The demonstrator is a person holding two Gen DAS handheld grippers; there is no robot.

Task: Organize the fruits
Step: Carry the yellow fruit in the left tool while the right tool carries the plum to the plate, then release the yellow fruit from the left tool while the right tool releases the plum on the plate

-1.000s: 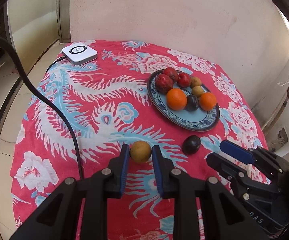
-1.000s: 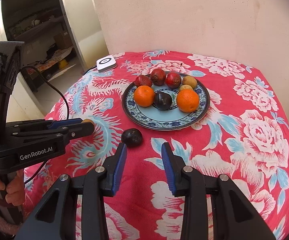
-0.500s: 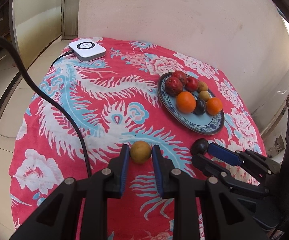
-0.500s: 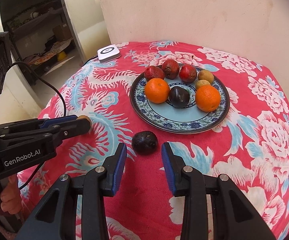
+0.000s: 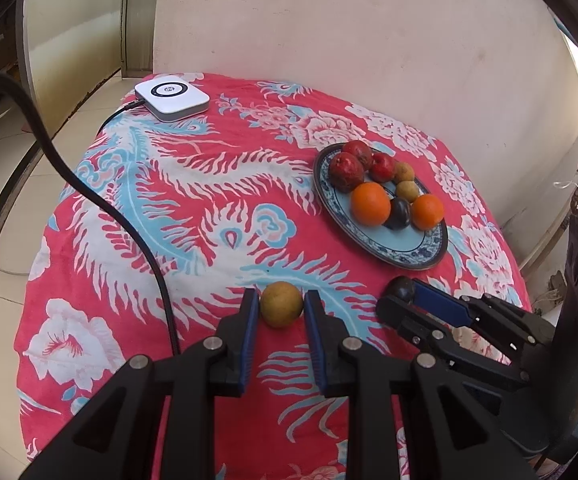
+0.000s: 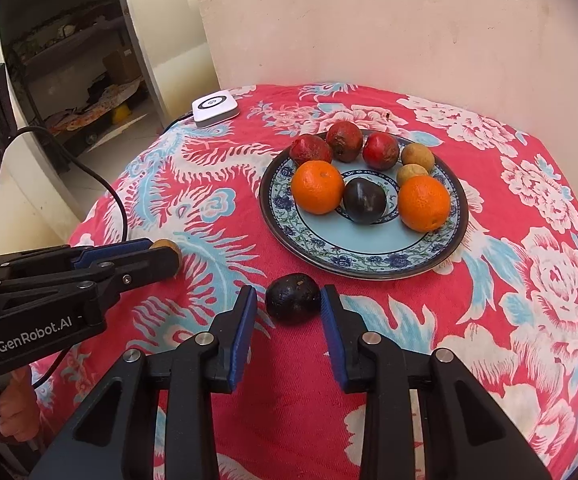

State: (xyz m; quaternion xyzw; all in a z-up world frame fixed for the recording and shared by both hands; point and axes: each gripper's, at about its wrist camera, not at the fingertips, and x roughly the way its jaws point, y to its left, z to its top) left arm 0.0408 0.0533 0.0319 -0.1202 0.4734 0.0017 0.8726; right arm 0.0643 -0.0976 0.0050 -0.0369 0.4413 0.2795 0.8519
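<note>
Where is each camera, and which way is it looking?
Left wrist view: sits on the left gripper, looking down along its fingers at the brown fruit they hold; the right gripper shows alongside.
Right wrist view: sits on the right gripper, looking down at the dark fruit between its fingers; the left gripper and a hand show.
Both share the plate of fruit, red tablecloth and white device.

A lived-in home, by the look of it. A round table draped in a red dragon-and-peony cloth point(image 6: 529, 240) stands against a bare plastered wall point(image 6: 409, 32). Left of the table, a doorway point(image 6: 89, 80) opens onto cluttered shelves; tiled floor point(image 5: 5, 184) lies below it.
</note>
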